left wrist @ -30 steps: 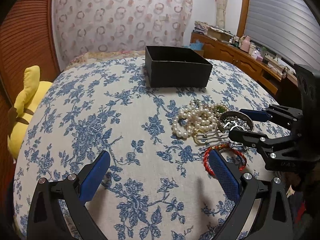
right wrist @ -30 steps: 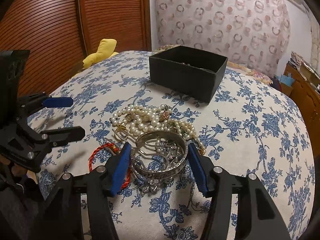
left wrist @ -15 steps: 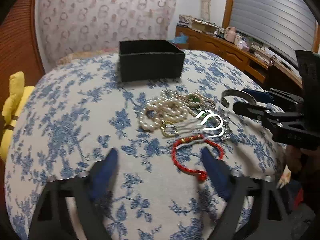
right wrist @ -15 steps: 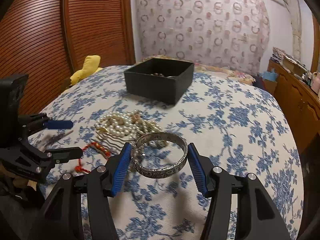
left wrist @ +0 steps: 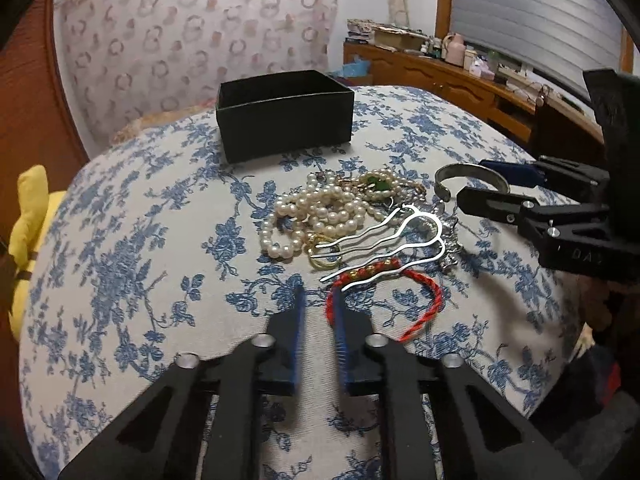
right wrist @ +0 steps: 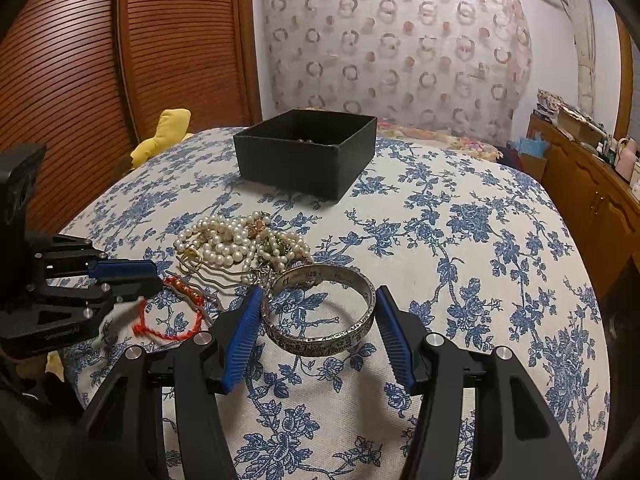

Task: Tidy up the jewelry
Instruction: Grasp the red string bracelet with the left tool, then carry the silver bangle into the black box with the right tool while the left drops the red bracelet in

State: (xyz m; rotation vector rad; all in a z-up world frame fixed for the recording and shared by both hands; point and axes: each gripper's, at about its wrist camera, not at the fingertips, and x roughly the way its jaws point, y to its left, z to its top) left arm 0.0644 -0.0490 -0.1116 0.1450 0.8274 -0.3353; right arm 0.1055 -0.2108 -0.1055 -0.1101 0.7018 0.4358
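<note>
A yellow plush [right wrist: 168,132] lies at the far left edge of the floral cloth [right wrist: 460,280], well apart from the jewelry. Nearer, the left tongs [left wrist: 320,296] point down at the cloth. They have just been closing and are now clenched. The left edge of the red cord bracelet [left wrist: 372,270] sits between the tips, just beside the right blade. The blades are blurred, so I cannot tell whether they pinch the cord. The rest of the bracelet lies flat on the cloth.

A silver hairpin [left wrist: 440,236] rests across the bracelet's beaded part, its prongs pointing left. Just behind it, a heap of pearls [left wrist: 320,216] lies tangled with a few gold and green pieces.

To the right of the heap, the right tongs [right wrist: 319,291] grasp a silver bangle [right wrist: 320,344]. Both blue pads press on its opposite sides, and it is held roughly level, clear of the cloth, just beside the pearls.

A black box [right wrist: 304,164] stands open at the far end of the cloth, behind the heap and apart from it. Something small shows inside, too dim to make out.
</note>
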